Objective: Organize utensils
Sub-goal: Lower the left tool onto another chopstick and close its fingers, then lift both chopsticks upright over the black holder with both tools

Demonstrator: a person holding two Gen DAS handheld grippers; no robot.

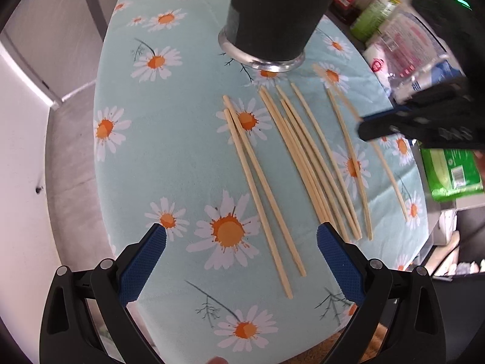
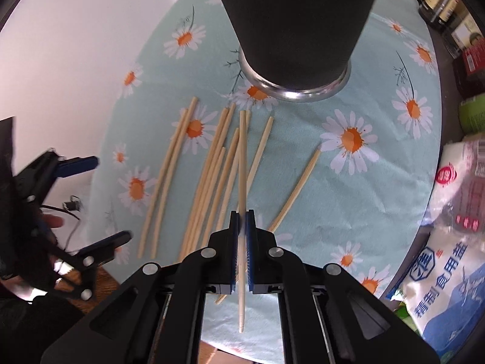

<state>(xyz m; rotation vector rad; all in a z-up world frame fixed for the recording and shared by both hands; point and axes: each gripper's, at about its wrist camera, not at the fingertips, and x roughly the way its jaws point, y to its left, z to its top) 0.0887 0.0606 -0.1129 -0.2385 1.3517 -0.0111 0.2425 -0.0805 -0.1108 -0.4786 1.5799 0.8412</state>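
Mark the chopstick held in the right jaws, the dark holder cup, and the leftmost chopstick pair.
held chopstick (image 2: 242, 163), right wrist view, on its shaft ahead of the jaws.
dark holder cup (image 1: 269, 21), left wrist view, on its side wall.
leftmost chopstick pair (image 1: 257, 188), left wrist view, mid-shaft.

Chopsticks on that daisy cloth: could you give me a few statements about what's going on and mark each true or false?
1. The right gripper is shut on one chopstick. True.
2. The left gripper is clamped on two chopsticks. False: it is open and holds nothing.
3. The dark cup lies on its side. False: it stands upright.
4. Several loose chopsticks lie on the tablecloth. True.
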